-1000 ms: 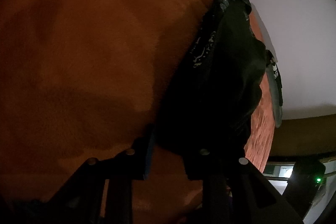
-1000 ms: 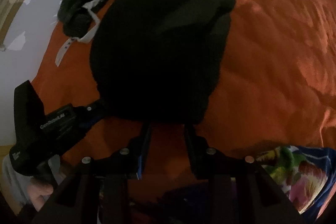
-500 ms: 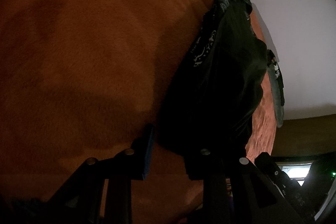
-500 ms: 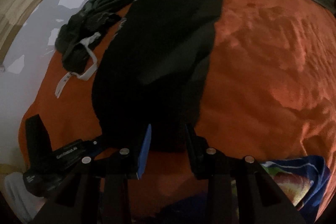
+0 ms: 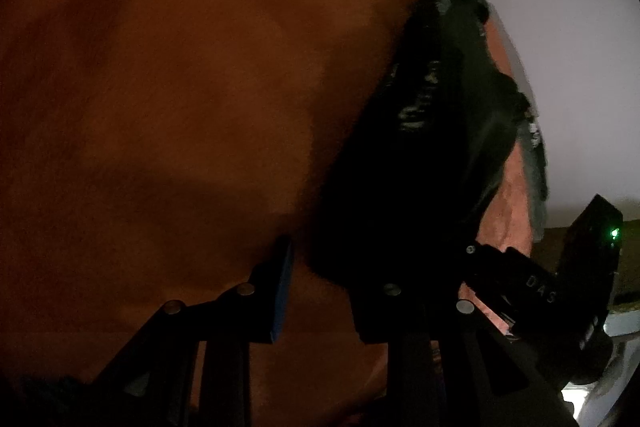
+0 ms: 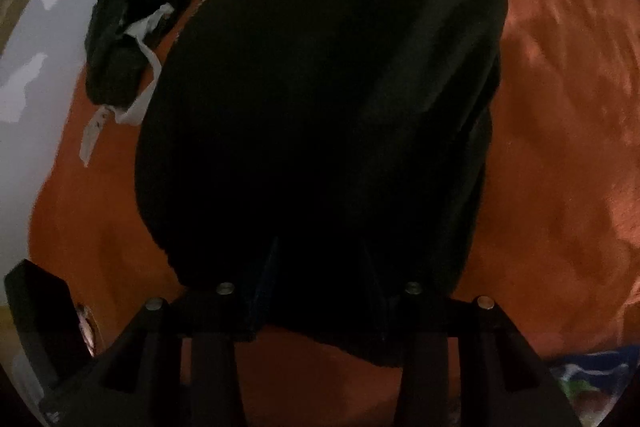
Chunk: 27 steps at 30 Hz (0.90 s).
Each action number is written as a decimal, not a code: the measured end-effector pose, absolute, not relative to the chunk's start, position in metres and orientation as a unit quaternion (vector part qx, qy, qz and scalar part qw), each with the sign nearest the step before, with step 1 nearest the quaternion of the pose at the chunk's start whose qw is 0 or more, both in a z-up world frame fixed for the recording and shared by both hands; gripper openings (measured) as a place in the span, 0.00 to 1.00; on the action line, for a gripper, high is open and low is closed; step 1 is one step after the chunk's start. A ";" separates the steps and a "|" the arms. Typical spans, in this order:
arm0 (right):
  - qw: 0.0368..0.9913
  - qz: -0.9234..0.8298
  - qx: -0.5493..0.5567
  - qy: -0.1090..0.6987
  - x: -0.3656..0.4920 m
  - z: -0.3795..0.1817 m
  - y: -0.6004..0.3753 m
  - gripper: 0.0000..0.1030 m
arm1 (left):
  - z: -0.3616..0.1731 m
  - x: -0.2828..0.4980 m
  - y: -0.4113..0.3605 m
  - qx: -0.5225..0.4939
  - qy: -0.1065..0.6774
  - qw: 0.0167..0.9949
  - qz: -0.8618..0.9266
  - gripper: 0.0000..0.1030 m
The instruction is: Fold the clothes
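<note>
Both grippers — left (image 5: 320, 291), right (image 6: 320, 287) — are straddling the black garment's (image 6: 320, 87) hem, jaws parted (not pinching); keeping corners level should be helping.

Two wrist fisheyes, low and close over the orange blanket (image 5: 180, 107) — black garment (image 6: 320, 107) shared between them.

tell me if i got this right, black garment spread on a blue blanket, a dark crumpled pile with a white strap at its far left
Not quite: the blanket is orange, not blue, as the right wrist view shows. The rest holds: the black garment lies spread on it, and the dark crumpled pile with its white strap sits at the far left.
</note>
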State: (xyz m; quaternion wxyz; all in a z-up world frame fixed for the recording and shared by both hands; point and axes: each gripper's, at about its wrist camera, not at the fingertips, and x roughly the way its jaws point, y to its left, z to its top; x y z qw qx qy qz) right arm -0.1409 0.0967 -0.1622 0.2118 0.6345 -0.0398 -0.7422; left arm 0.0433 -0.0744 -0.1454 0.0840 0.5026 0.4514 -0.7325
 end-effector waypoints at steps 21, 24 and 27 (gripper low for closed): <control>0.224 -0.773 0.594 -0.019 -0.119 -0.160 0.107 0.39 | -0.076 0.046 -0.081 0.448 0.372 0.162 -0.797 0.27; 0.227 -0.778 0.586 -0.018 -0.114 -0.160 0.108 0.39 | -0.072 0.022 -0.066 0.450 0.344 0.110 -0.817 0.28; 0.233 -0.782 0.577 -0.027 -0.108 -0.157 0.108 0.39 | -0.090 -0.010 -0.042 0.477 0.333 0.055 -0.812 0.33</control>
